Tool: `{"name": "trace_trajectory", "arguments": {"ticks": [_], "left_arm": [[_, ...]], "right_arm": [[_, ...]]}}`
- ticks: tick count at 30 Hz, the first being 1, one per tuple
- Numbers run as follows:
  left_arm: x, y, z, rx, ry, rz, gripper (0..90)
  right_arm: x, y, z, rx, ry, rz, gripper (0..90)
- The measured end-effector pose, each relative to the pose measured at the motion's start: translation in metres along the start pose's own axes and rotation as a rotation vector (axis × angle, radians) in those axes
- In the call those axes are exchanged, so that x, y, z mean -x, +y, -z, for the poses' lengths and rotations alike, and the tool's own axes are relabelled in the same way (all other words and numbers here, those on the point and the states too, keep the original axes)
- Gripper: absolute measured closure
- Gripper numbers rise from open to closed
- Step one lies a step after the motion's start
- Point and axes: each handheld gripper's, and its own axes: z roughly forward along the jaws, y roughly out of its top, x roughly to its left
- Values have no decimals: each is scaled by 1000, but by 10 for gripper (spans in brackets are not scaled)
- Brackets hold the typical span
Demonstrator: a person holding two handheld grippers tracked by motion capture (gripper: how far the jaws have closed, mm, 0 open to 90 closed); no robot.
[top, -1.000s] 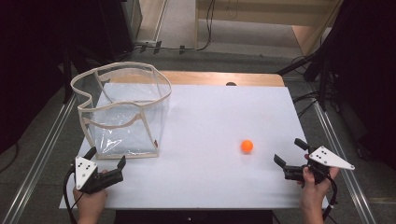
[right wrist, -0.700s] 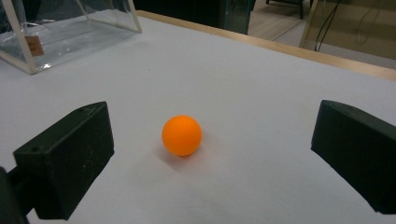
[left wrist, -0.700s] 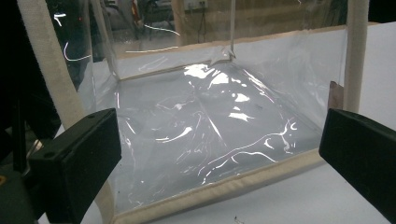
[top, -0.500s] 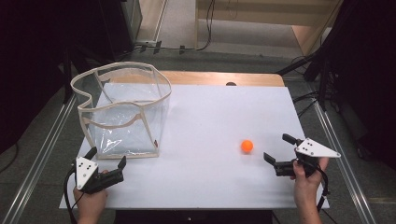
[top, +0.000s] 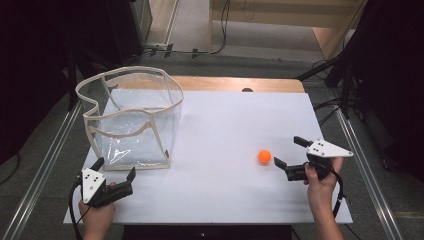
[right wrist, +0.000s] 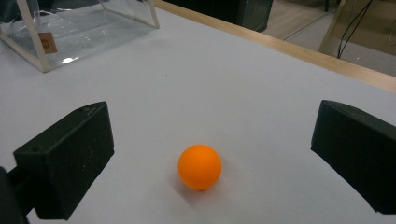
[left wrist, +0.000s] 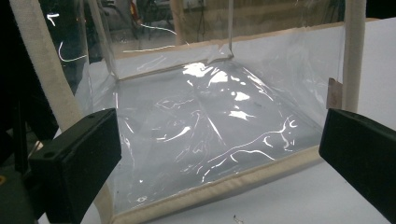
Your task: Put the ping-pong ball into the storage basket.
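Just before the right tongs, orange ball.

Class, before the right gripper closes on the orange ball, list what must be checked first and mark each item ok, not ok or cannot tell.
1. Right gripper open wide enough for the ball: ok.
2. Orange ball lies between the jaws, ahead of them and untouched: ok.
3. Ball at rest on the white table: cannot tell from one moment.
4. Clear bag stands upright with its mouth open: ok.
5. Left gripper open, just short of the bag, gripping nothing: ok.
6. Table between ball and bag free of obstacles: ok.
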Motion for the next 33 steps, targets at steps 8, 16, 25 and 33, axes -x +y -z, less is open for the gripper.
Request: {"name": "trace_trajectory", "arguments": {"ticks": [8,16,25,33], "left_arm": [[0,0,0,-4,0,-6,0],[0,0,0,-4,0,-6,0],[0,0,0,-4,0,-7,0],[1,0,0,-4,0,-6,0]], "right_arm": [[0,16,-17,-45,45,19,0],[-1,28,-30,-94,53,48,0],[2,38,-38,-138,55,55,0],[4,42,-48,-227,48,72,0]]}}
